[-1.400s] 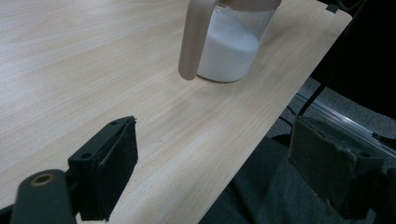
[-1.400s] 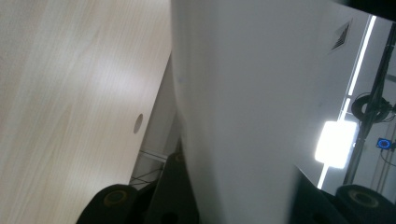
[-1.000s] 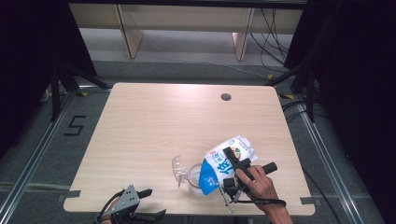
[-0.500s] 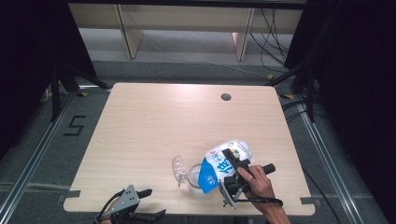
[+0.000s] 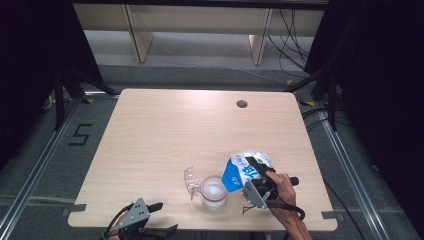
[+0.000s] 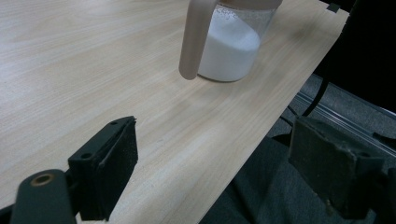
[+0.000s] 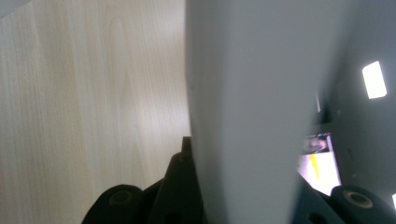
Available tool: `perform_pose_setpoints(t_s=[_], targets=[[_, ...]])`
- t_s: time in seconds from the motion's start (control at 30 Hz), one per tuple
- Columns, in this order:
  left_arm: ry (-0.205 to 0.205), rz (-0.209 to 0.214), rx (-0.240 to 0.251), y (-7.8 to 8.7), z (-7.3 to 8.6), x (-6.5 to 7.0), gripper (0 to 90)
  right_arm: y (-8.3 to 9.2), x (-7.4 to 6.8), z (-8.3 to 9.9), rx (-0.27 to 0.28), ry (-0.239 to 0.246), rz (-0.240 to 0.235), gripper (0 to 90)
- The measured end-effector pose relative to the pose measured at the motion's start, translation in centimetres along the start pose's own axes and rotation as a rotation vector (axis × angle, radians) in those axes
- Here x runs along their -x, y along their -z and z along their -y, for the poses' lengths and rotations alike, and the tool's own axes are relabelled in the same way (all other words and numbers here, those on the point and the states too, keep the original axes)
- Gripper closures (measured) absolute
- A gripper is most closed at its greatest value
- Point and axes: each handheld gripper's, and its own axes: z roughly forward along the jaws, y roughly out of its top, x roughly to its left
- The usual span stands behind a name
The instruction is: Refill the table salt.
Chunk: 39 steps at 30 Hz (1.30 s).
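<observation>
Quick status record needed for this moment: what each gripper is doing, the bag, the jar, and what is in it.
right gripper: shut on the bag
bag: blue and white, tilted, low end over the jar
jar: clear, upright near the table's front edge, lid flipped open to its left
jar contents: white powder, partly filled, heaped to one side
left gripper: open, nothing between the jaws, at the front edge of the table

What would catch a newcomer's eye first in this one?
The blue-and-white bag, clamped in the right claw and tipped over the clear jar of white powder near the table's front edge. The jar's lid hangs open at its left. The left claw sits open at the front edge.
</observation>
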Motion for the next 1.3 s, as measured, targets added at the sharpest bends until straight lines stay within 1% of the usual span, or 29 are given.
perform_pose_setpoints(t_s=[0.07, 0.13, 0.17, 0.2, 0.27, 0.37, 0.4, 0.53, 0.57, 0.63, 0.67, 0.7, 0.77, 0.8, 0.83, 0.9, 0.93, 0.97, 1.0, 1.03, 1.07, 1.1, 1.13, 1.17, 1.2, 1.23, 1.27, 1.3], targets=[[0.0, -0.001, 0.0, 0.0, 0.0, 0.0, 15.1, 0.0, 0.3, 0.5, -0.008, -0.059, 0.009, 85.9], [0.0, -0.001, 0.0, 0.0, 0.0, 0.0, 15.1, 0.0, 0.5, 0.9, -0.017, -0.091, 0.007, 86.0], [0.0, -0.001, 0.0, 0.0, 0.0, 0.0, 15.1, 0.0, 0.6, 1.2, -0.019, -0.125, 0.001, 86.0], [0.0, -0.001, 0.0, 0.0, 0.0, 0.0, 15.1, 0.0, 0.7, 1.4, -0.021, -0.14, -0.003, 86.0], [-0.001, -0.001, -0.001, 0.0, 0.0, 0.0, 15.1, 0.0, 0.9, 1.8, -0.024, -0.196, -0.019, 86.1], [-0.002, -0.001, -0.002, 0.0, 0.0, 0.0, 15.1, -0.2, 1.1, 2.5, -0.01, -0.249, -0.028, 86.2], [-0.001, -0.001, -0.001, 0.0, 0.0, 0.0, 15.1, -0.2, 1.2, 2.8, -0.012, -0.283, -0.031, 86.1], [-0.007, 0.0, -0.002, 0.0, 0.0, 0.0, 15.1, -0.4, 1.6, 3.9, 0.009, -0.419, -0.031, 86.3], [-0.001, -0.001, -0.003, 0.0, 0.0, 0.0, 15.1, -0.5, 1.6, 4.1, 0.008, -0.441, -0.034, 86.3], [-0.008, -0.002, -0.008, 0.0, 0.0, 0.0, 15.1, -0.7, 1.6, 4.6, 0.009, -0.497, -0.038, 86.4], [-0.008, -0.003, -0.008, 0.1, 0.0, 0.0, 15.1, -0.8, 1.6, 4.9, 0.007, -0.533, -0.038, 86.4], [-0.006, -0.003, -0.007, 0.0, 0.0, 0.0, 15.1, -0.9, 1.7, 5.3, 0.009, -0.549, -0.037, 86.5], [-0.007, 0.001, -0.009, 0.0, 0.0, 0.0, 15.1, -1.1, 1.8, 6.0, 0.016, -0.622, -0.035, 86.5], [-0.006, 0.0, -0.006, 0.0, 0.0, 0.0, 15.1, -1.1, 1.9, 6.2, 0.022, -0.642, -0.036, 86.5], [-0.006, -0.002, -0.008, 0.0, 0.0, 0.0, 15.1, -1.2, 1.9, 6.6, 0.028, -0.696, -0.034, 86.5], [-0.008, -0.003, -0.007, 0.0, 0.0, 0.0, 15.1, -1.4, 1.9, 7.3, 0.031, -0.733, -0.031, 86.6], [-0.007, -0.003, -0.007, 0.0, 0.0, 0.0, 15.1, -1.5, 1.8, 7.6, 0.027, -0.768, -0.03, 86.6], [-0.008, -0.004, -0.007, 0.0, 0.0, 0.0, 15.1, -1.5, 1.8, 7.9, 0.025, -0.787, -0.03, 86.6], [-0.007, -0.002, -0.005, 0.0, 0.0, 0.0, 15.1, -1.7, 1.8, 8.5, 0.016, -0.792, -0.028, 86.6], [-0.009, -0.001, -0.009, 0.0, 0.0, 0.0, 15.1, -1.7, 1.8, 8.8, 0.014, -0.808, -0.021, 86.6], [-0.002, -0.002, -0.005, 0.0, 0.0, 0.0, 15.1, -1.7, 1.7, 9.1, 0.006, -0.842, -0.024, 86.6], [-0.002, -0.002, -0.006, 0.0, 0.0, 0.0, 15.1, -1.8, 1.7, 9.5, 0.012, -0.858, -0.023, 86.6], [-0.001, -0.005, -0.006, 0.0, 0.0, 0.0, 15.1, -1.8, 1.5, 9.7, 0.006, -0.897, -0.017, 86.6], [-0.002, -0.013, -0.01, 0.1, 0.0, 0.0, 15.1, -2.0, 1.5, 10.0, 0.018, -0.911, -0.019, 86.6], [-0.002, -0.01, -0.007, 0.0, 0.0, 0.0, 15.1, -2.0, 1.4, 10.2, 0.009, -0.939, -0.033, 86.7], [-0.001, -0.009, -0.006, 0.0, 0.0, 0.0, 15.1, -2.1, 1.4, 10.4, 0.008, -0.928, -0.024, 86.7], [-0.002, -0.001, -0.008, 0.0, 0.0, 0.0, 15.1, -2.1, 1.2, 10.4, 0.0, -0.955, -0.028, 86.7], [-0.002, -0.002, -0.004, 0.0, 0.0, 0.0, 15.1, -2.1, 1.1, 10.5, -0.002, -0.977, -0.033, 86.7]])
